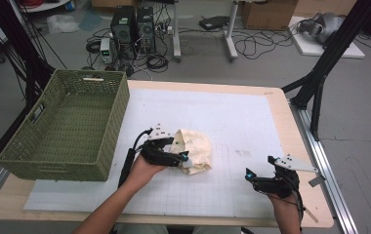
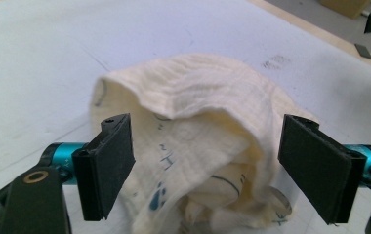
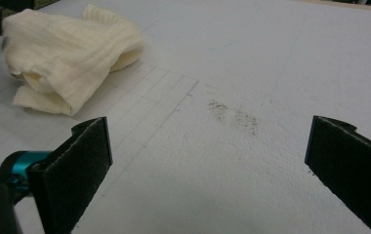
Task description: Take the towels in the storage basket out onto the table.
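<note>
A person sits at a wooden table [image 1: 291,126] covered by a white gridded mat [image 1: 232,122], holding a two-jaw gripper in each hand. At the far left, a green woven basket [image 1: 69,122] stands on the table's left edge, beside the mat. Just right of the basket, the left gripper [image 1: 186,158] lies low over the mat, held by the person's left hand [image 1: 144,168], its tip at a crumpled cream cloth [image 1: 193,148]. The cloth rests on the mat a little left of the table's middle, bunched into a rounded heap with faint blue marks on its folds. In the left gripper view the black pads [image 2: 108,165] stand wide apart on either side of the cloth [image 2: 198,146] without pressing it, so this gripper is released, with the cloth sitting between the jaws. Farther right lies a faint grey smudge [image 1: 242,152] on the mat. At the right, near the table's front edge, the right gripper [image 1: 248,176] hovers over bare mat, well apart from the cloth. In the right gripper view its jaws are spread wide and grasp nothing; the cloth [image 3: 71,53] lies at upper left and the smudge [image 3: 235,117] between the jaws, farther off
</note>
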Motion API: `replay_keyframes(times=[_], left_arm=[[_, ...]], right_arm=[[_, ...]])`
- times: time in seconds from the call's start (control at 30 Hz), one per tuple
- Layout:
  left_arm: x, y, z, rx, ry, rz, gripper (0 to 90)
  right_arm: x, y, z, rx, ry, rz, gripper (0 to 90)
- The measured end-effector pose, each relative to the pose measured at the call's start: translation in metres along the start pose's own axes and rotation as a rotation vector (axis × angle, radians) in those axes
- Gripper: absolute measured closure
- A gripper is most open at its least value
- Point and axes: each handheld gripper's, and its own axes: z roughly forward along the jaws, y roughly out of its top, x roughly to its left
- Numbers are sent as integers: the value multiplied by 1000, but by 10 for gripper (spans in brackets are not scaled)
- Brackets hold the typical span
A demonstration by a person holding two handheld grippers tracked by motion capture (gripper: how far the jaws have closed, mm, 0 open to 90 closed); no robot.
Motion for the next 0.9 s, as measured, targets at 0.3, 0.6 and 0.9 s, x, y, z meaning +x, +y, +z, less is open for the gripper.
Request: replay_keyframes(times=[0.3, 0.6, 0.9], left_arm=[[16, -19, -46, -129, 29, -10, 217], [23, -35, -53, -153, 58, 6, 211], [25, -40, -54, -175, 62, 18, 213]], right_arm=[[1, 0, 3, 10, 1, -1, 25], [4, 5, 9, 8, -24, -26, 25], [6, 7, 14, 22, -21, -38, 25]])
